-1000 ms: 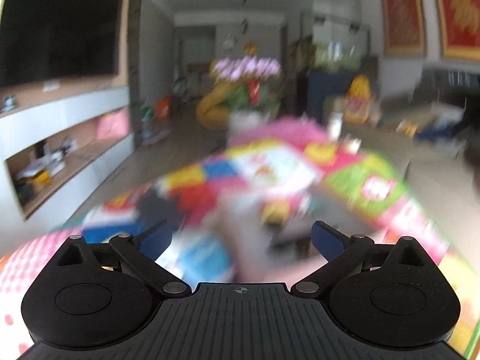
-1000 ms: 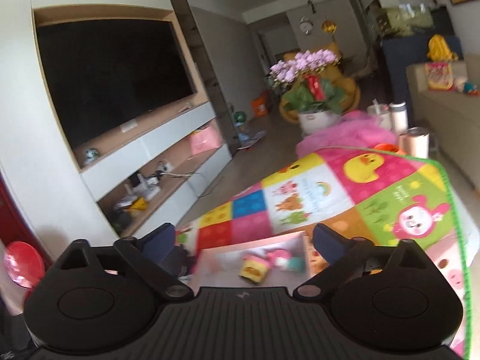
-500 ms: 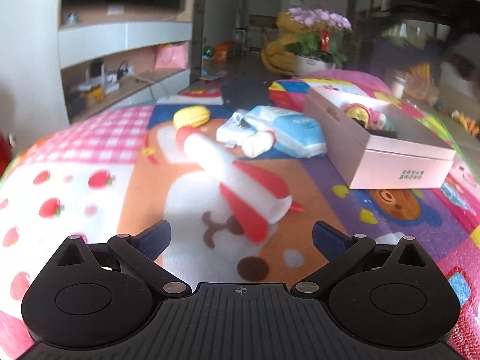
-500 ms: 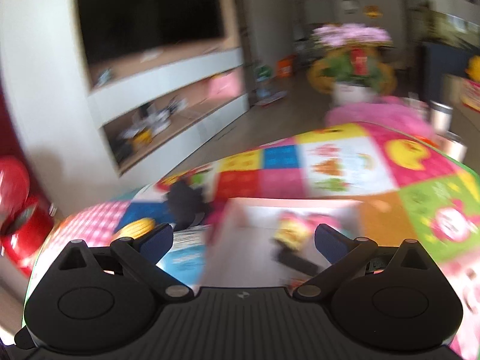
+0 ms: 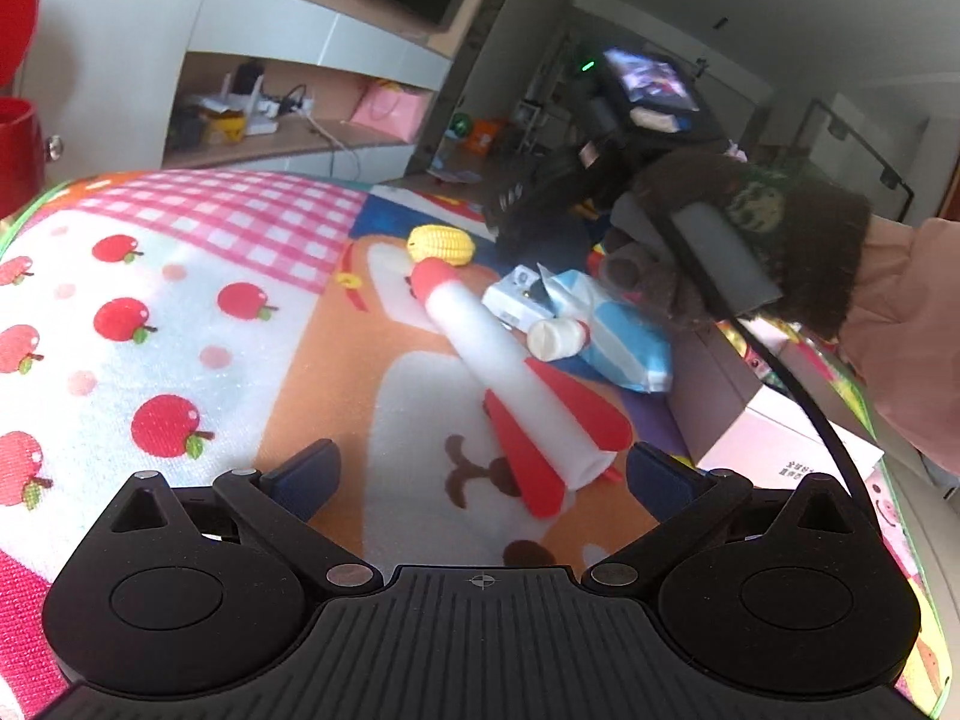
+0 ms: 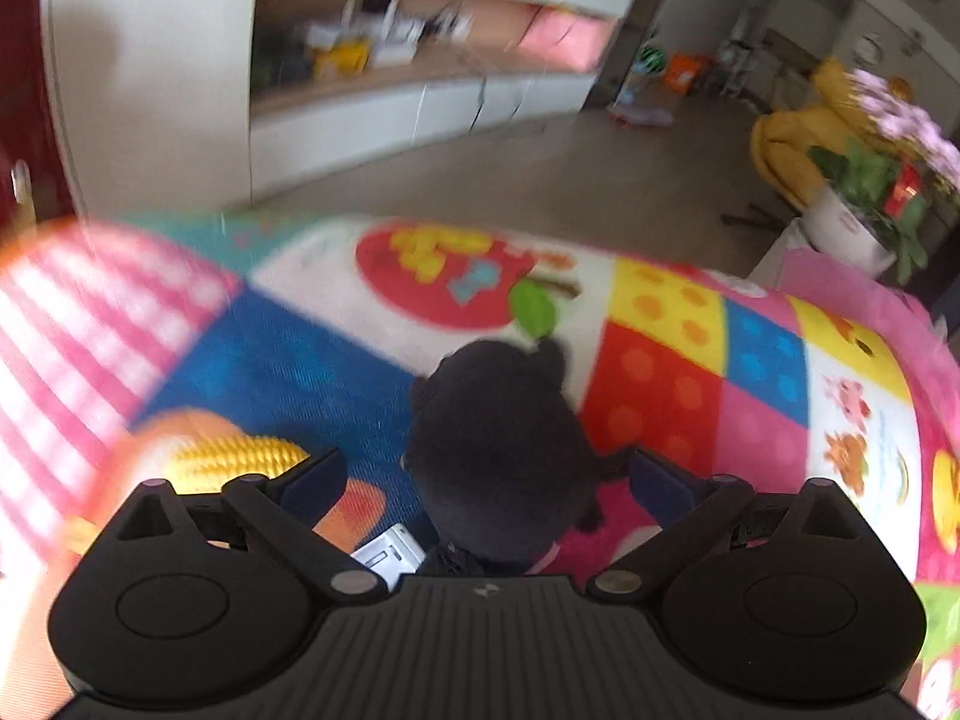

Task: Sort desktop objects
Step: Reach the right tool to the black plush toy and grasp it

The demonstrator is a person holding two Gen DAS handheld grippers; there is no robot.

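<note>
A bright patchwork cloth (image 5: 180, 312) covered the desk, with white shelves (image 5: 312, 90) behind. From the left wrist view, the left fingers (image 5: 480, 474) stood wide apart and empty over the tail of a white and red rocket (image 5: 510, 378). A yellow corn (image 5: 441, 244) lay at its nose; a blue packet (image 5: 624, 336) and pink box (image 5: 774, 450) sat to the right. The right fingers (image 6: 489, 480), just narrowed yet not gripping, straddled a black lump (image 6: 498, 438), corn to their left.
</note>
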